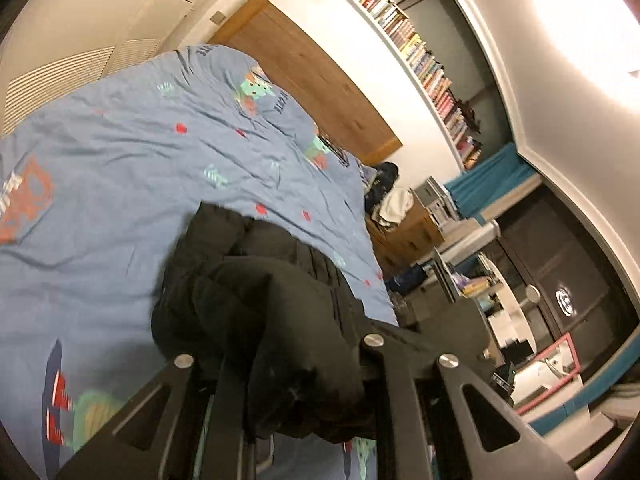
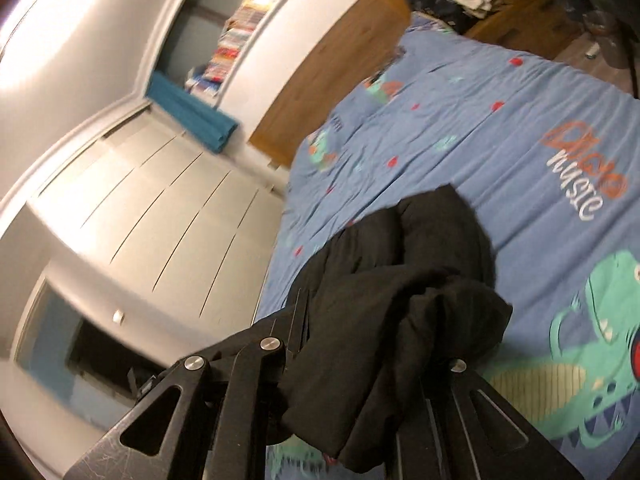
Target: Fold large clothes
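Observation:
A large black garment (image 1: 248, 280) hangs bunched above the blue dinosaur-print duvet (image 1: 120, 152), and its far end trails down onto the bed. My left gripper (image 1: 296, 376) is shut on one bunched edge of it, with cloth spilling over the jaws. In the right wrist view the same black garment (image 2: 420, 248) drapes from my right gripper (image 2: 352, 392), which is shut on another part of its edge. Folds of cloth hide both sets of fingertips. Both grippers are lifted off the duvet (image 2: 520, 128) and tilt slightly down.
A wooden headboard (image 1: 312, 72) stands at the bed's far end under a long bookshelf (image 1: 420, 52). A wooden nightstand (image 1: 404, 228) piled with clothes sits beside the bed. White wardrobe doors (image 2: 152, 208) line the other side.

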`<state>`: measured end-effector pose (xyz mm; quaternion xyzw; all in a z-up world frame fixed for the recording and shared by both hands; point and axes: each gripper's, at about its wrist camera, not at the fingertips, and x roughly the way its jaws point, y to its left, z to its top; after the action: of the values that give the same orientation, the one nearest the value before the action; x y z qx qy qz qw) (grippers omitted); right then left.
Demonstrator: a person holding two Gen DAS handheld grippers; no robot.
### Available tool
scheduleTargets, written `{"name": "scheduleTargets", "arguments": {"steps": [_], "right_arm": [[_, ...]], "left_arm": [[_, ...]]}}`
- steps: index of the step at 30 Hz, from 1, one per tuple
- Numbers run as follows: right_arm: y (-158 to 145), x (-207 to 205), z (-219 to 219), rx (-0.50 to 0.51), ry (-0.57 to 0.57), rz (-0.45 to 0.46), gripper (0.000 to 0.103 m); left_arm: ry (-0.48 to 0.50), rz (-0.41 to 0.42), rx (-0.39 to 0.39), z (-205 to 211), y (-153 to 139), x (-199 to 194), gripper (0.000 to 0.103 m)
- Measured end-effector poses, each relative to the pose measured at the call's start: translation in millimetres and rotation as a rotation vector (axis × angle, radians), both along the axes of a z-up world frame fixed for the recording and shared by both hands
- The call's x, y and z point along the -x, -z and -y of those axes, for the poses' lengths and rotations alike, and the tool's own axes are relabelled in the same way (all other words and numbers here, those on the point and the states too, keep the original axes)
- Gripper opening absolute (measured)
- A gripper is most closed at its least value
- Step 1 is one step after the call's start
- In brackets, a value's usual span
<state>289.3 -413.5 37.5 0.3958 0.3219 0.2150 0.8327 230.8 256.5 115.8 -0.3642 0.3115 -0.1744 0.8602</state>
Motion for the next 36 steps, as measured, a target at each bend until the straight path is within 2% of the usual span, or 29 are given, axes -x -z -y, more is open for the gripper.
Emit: {"name": "scheduleTargets", "arguments": {"steps": [4,8,12,15,18,23,29,32,33,34,35,36], "right_arm": [[4.2,-53.3,8.5,0.000,0.065,-0.037,0.013],[19.5,-116.2,8.9,-0.010,0.136,-0.103,0.013],[40.3,-177.2,5.8,0.003,0.168,-0.163,0.013],[58.6,-221.0,4.3,0.004,0.184,-0.218,0.014],[77.5,-250.9,-1.2,0.033,0.185,-0.266,0.016],[130.6,-283.2,-1.9,-0.021,0.197,-0.409,0.021],[165.1,-309.4,3.2,-0.073,0.191,-0.499,0.025],[169.7,-315.3,3.6,-0.099,0.183,-0.520,0.034],[170.5,-316.8,5.1,-0.114,0.182,-0.522,0.040],[168.9,-318.4,5.7,-0.126,0.186,-0.520,0.051],[168.2,-318.6,7.5,-0.141,0.190,-0.513,0.058],[166.0,-318.6,8.7,-0.153,0.195,-0.506,0.074]], "left_arm": [[-0.020,-0.023,-0.038,7.5,-2.6,-78.2,0.014],[-0.042,-0.062,-0.071,17.6,11.4,-159.3,0.014],[-0.046,-0.106,-0.098,20.1,41.6,-230.5,0.015],[-0.063,-0.193,-0.103,16.8,80.1,-281.2,0.018],[-0.068,-0.283,-0.084,15.7,121.4,-310.8,0.018],[-0.041,-0.398,-0.021,18.7,175.9,-348.9,0.019],[-0.007,-0.465,0.000,23.1,200.5,-378.8,0.020],[-0.006,-0.473,0.058,18.5,201.2,-384.0,0.025],[-0.011,-0.480,0.096,15.4,201.0,-385.6,0.028],[-0.015,-0.483,0.128,12.3,199.4,-385.1,0.030],[-0.017,-0.482,0.158,9.9,196.6,-385.0,0.032],[-0.017,-0.483,0.178,6.2,194.0,-383.2,0.033]]}}
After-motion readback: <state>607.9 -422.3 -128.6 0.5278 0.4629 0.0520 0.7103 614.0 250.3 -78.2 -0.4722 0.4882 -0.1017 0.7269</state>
